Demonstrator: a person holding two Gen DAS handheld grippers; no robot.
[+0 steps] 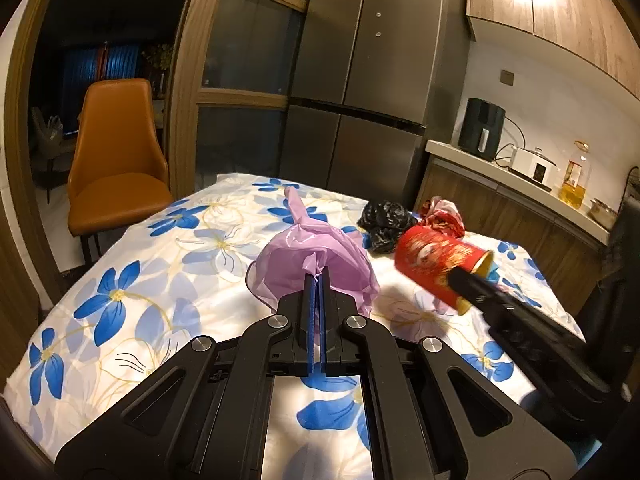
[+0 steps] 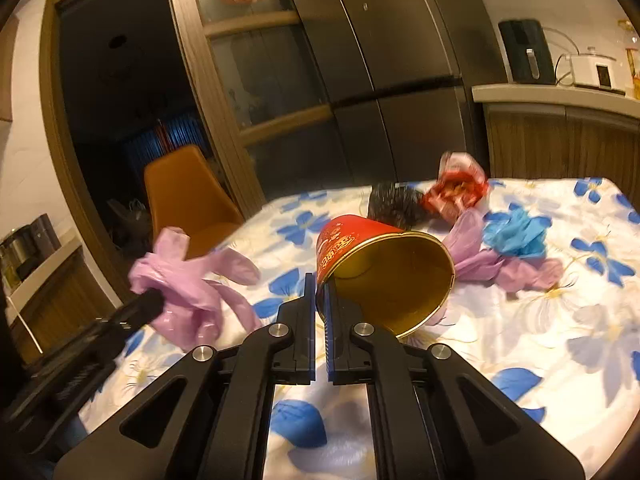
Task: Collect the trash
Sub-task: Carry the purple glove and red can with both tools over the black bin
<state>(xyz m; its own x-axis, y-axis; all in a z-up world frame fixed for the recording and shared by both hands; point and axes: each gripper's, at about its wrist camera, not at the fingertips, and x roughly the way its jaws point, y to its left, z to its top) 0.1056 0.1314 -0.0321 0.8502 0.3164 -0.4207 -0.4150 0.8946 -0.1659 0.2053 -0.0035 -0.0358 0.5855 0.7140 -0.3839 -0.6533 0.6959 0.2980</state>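
My left gripper (image 1: 318, 276) is shut on a crumpled purple plastic bag (image 1: 304, 256), which hangs just above the floral tablecloth (image 1: 132, 280). In the right wrist view the same bag (image 2: 180, 280) bunches around the left gripper (image 2: 154, 302). My right gripper (image 2: 320, 284) is shut on the rim wall of a red paper cup (image 2: 384, 272) with a gold inside. The cup is tilted on its side, mouth toward the camera. In the left wrist view the cup (image 1: 436, 264) sits at the tip of the right gripper (image 1: 460, 280), to the right of the bag.
On the table behind the cup lie a black bag (image 2: 394, 202), a red wrapper (image 2: 456, 190), a blue crumpled piece (image 2: 514, 234) and another purple plastic piece (image 2: 500, 264). An orange chair (image 1: 116, 160) stands at the far left, a fridge (image 1: 360, 80) behind, a counter (image 1: 520, 180) at right.
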